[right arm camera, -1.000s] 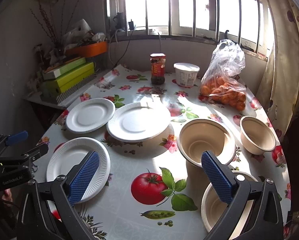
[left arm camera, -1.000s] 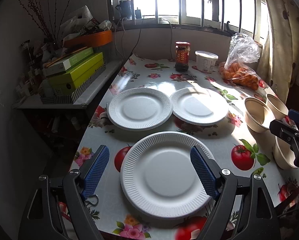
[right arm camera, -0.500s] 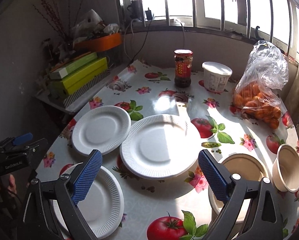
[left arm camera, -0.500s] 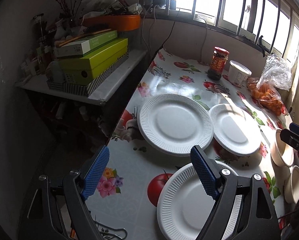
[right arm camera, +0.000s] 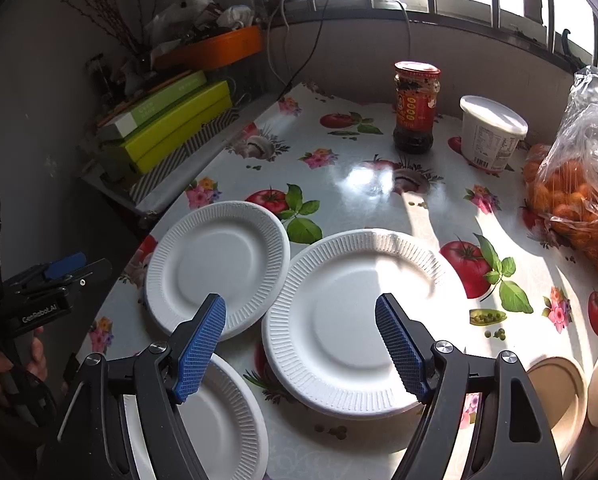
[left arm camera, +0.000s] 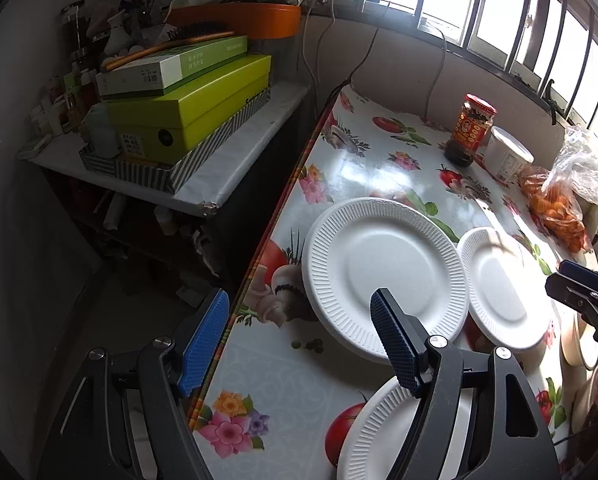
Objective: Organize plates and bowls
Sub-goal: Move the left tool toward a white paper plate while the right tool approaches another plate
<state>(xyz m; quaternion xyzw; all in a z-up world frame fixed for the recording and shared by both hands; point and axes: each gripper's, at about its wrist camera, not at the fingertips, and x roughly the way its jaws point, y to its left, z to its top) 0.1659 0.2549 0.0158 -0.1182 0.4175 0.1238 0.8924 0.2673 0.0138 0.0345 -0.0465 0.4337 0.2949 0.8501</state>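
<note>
Three white paper plates lie on the flowered tablecloth: a left one (left arm camera: 383,272) (right arm camera: 219,268), a middle one (left arm camera: 503,288) (right arm camera: 359,320) and a near one (left arm camera: 387,432) (right arm camera: 219,420). Beige bowls (right arm camera: 559,384) sit at the right edge. My left gripper (left arm camera: 301,344) hovers over the table's left edge, its jaws closing on nothing; its right finger (left arm camera: 395,344) overlaps the left plate's near rim. My right gripper (right arm camera: 299,346) hangs above the middle plate, also closing, with nothing pressed between its pads. Each gripper shows in the other's view, the right gripper (left arm camera: 579,292) and the left gripper (right arm camera: 59,276).
At the back stand a red-lidded sauce jar (right arm camera: 415,108), a white tub (right arm camera: 491,136) and a bag of oranges (right arm camera: 575,196). A side shelf (left arm camera: 219,172) left of the table holds stacked green boxes (left arm camera: 187,112) and an orange tray (left arm camera: 235,16). A hand (right arm camera: 3,364) grips the left tool.
Both grippers have swung left: the left from over the near plate to the table's left edge, the right from the bowls to the middle plate. Both pairs of jaws stand narrower.
</note>
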